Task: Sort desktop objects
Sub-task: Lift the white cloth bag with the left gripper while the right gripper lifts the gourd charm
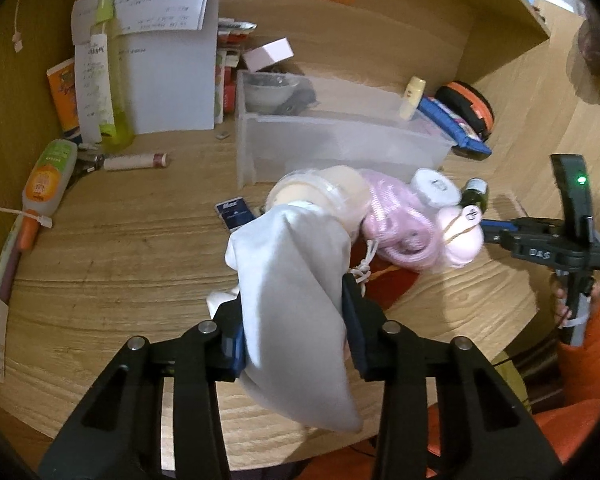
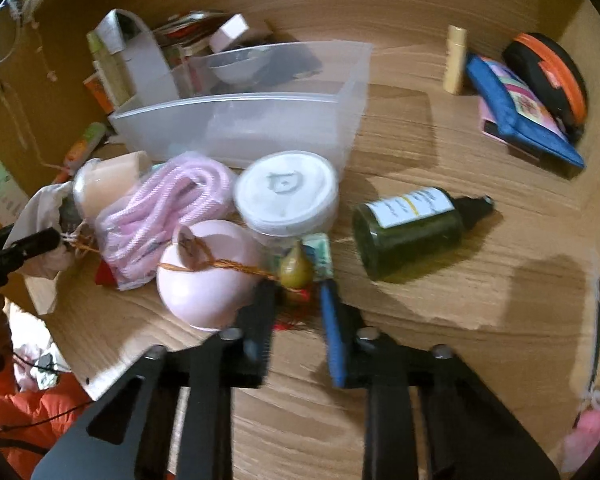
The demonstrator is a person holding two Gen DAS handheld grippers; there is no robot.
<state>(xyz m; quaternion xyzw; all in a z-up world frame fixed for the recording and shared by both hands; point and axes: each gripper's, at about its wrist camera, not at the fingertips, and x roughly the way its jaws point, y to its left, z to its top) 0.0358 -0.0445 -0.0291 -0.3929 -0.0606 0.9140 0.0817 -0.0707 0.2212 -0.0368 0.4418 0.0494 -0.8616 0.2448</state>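
My left gripper (image 1: pixel 296 304) is shut on a pale grey cloth pouch (image 1: pixel 292 280), held just above the wooden desk (image 1: pixel 120 260). Behind the pouch lie a beige lidded cup (image 1: pixel 332 192), a bundle of pink rope (image 2: pixel 164 208), a pink ball (image 2: pixel 204 276) tied with brown string, a white-lidded jar (image 2: pixel 286 192) and a dark green bottle (image 2: pixel 408 228) on its side. My right gripper (image 2: pixel 296 292) is closed to a narrow gap on a small olive gourd-shaped charm (image 2: pixel 296 270) at the string's end. A clear plastic bin (image 2: pixel 240 120) stands behind the pile.
Along the left edge lie an orange-and-green tube (image 1: pixel 48 180) and a slim pink stick (image 1: pixel 136 161). A white box with papers (image 1: pixel 168 80) stands at the back. A blue pouch (image 2: pixel 520 120), an orange-rimmed round case (image 2: pixel 552 76) and a beige bottle (image 2: pixel 456 60) sit at the back right.
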